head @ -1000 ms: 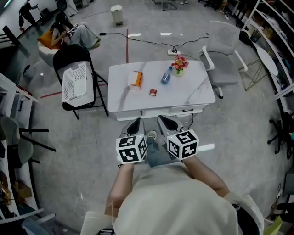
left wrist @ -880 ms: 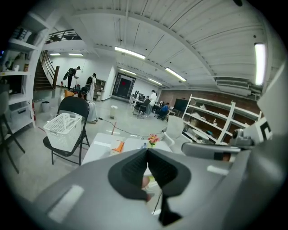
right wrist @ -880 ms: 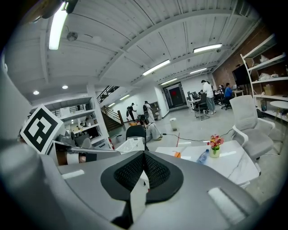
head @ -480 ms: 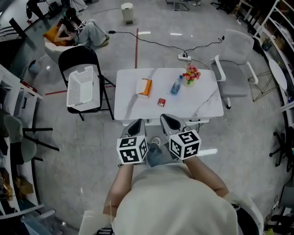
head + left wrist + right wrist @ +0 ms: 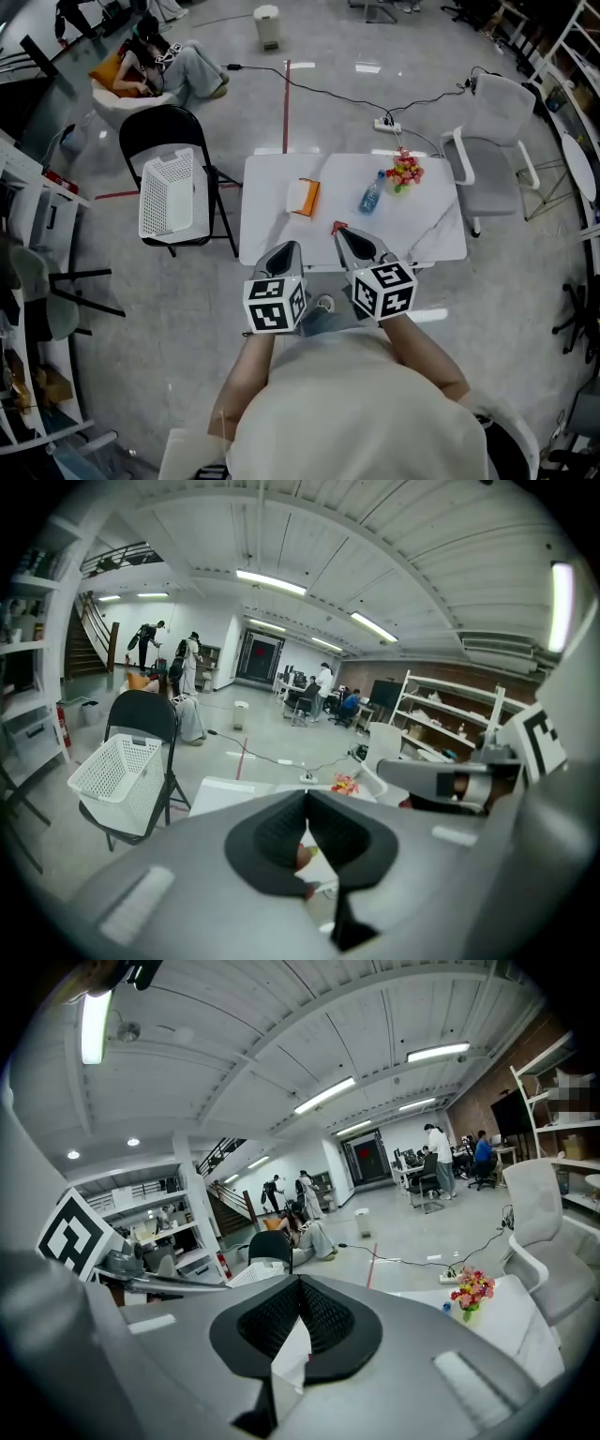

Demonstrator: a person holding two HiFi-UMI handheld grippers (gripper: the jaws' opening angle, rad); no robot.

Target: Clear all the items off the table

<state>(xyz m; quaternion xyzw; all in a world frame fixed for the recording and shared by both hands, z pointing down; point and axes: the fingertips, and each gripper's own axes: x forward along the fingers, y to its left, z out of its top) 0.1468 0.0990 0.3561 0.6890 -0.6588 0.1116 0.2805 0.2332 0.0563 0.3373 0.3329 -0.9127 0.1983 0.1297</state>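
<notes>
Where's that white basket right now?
In the head view, the white basket sits on the black folding chair, left of the white table.

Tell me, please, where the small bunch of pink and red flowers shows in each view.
Head view: flowers at the table's far right.
Left gripper view: flowers at picture centre.
Right gripper view: flowers at lower right.
Shared landmark: the white table under them.

The left gripper (image 5: 285, 247) and right gripper (image 5: 346, 234) have moved forward to the near edge of the table (image 5: 267, 202).
</notes>
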